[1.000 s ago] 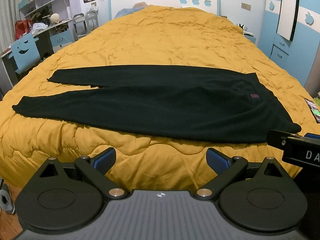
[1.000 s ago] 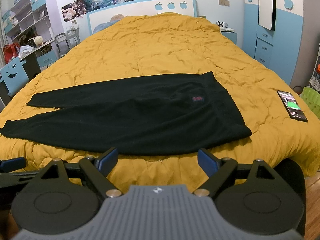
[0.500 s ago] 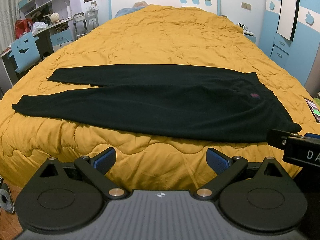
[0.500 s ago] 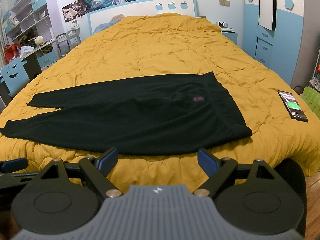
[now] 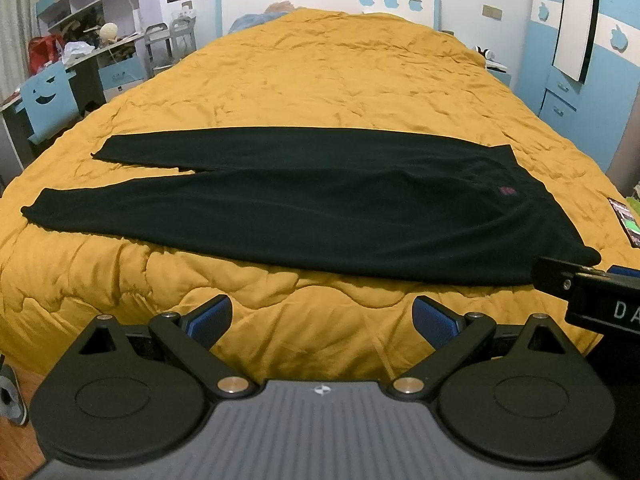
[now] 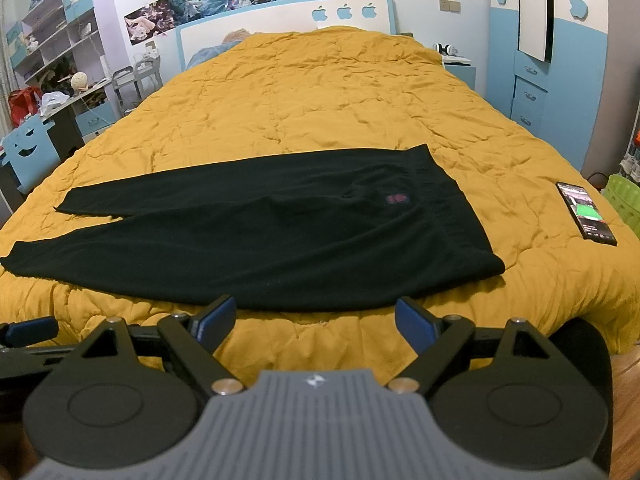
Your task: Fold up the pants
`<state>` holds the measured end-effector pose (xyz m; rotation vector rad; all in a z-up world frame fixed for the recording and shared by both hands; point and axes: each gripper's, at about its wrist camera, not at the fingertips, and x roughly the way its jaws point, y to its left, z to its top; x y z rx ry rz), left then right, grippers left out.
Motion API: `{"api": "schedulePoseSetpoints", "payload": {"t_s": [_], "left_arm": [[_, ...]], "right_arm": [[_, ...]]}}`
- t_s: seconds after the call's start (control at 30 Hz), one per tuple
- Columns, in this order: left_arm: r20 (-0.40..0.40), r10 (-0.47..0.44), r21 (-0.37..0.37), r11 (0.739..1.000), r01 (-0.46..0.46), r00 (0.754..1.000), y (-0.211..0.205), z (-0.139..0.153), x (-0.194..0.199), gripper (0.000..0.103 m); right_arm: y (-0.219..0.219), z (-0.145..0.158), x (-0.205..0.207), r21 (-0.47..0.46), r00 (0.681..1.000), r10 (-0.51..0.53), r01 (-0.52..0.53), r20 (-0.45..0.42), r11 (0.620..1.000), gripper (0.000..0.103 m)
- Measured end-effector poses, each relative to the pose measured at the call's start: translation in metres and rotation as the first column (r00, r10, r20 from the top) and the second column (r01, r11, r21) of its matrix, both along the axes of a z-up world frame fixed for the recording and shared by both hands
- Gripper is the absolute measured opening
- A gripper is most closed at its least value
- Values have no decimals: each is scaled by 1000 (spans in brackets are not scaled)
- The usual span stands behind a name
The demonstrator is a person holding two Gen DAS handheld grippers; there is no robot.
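Black pants (image 5: 320, 208) lie flat and spread out on the yellow quilt, waistband to the right, both legs pointing left; they also show in the right wrist view (image 6: 272, 232). A small red logo (image 6: 397, 199) sits near the waistband. My left gripper (image 5: 322, 318) is open and empty, held off the near edge of the bed, short of the pants. My right gripper (image 6: 316, 320) is open and empty, just before the pants' near edge. The right gripper's body shows at the right edge of the left wrist view (image 5: 592, 292).
A phone (image 6: 586, 213) lies on the quilt (image 6: 320, 100) right of the waistband. A green basket (image 6: 624, 200) stands beyond the bed's right side. A desk, blue chair (image 5: 50, 100) and shelves stand at left; blue wardrobe (image 6: 560, 60) at right.
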<state>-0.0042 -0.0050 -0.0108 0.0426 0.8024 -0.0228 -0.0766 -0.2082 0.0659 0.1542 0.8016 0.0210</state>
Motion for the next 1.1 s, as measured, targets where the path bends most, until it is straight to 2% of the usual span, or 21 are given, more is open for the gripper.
{"api": "schedulePoseSetpoints", "payload": {"t_s": [0.33, 0.43, 0.57, 0.63, 0.73, 0.83, 0.9, 0.97, 1.03, 1.1], "left_arm": [[-1, 0, -4, 1000, 0, 1000, 0, 1, 1, 103], [-13, -24, -28, 999, 23, 1000, 5, 0, 13, 103], [-6, 40, -31, 999, -40, 999, 30, -2, 32, 103], [10, 66, -48, 997, -65, 998, 49, -3, 37, 103], [3, 107, -73, 992, -106, 994, 79, -8, 47, 103], [-64, 140, -103, 984, -146, 988, 112, -16, 64, 103], [-69, 158, -131, 977, -166, 985, 132, -20, 72, 103], [-64, 199, -124, 971, -205, 978, 153, -22, 81, 103], [-64, 236, -114, 964, -242, 970, 171, -25, 89, 103], [-64, 279, -135, 949, -285, 958, 194, -28, 96, 103]], "right_arm": [[-1, 1, 3, -2, 1000, 5, -5, 7, 1000, 83], [-6, -3, 12, -12, 999, 26, -26, 31, 1000, 83], [-20, -21, 32, -8, 996, 74, -74, 43, 997, 83], [-30, -38, 45, 5, 995, 99, -99, 19, 995, 83], [-52, -64, 64, 54, 997, 59, -56, -51, 997, 83], [-74, -78, 78, 99, 995, 8, 2, -103, 995, 83], [-92, -84, 86, 133, 991, -18, 36, -133, 990, 83], [-112, -88, 92, 145, 987, -62, 84, -148, 986, 83], [-132, -88, 95, 155, 987, -100, 119, -128, 981, 83], [-154, -91, 97, 189, 981, -142, 166, -134, 968, 82]]}}
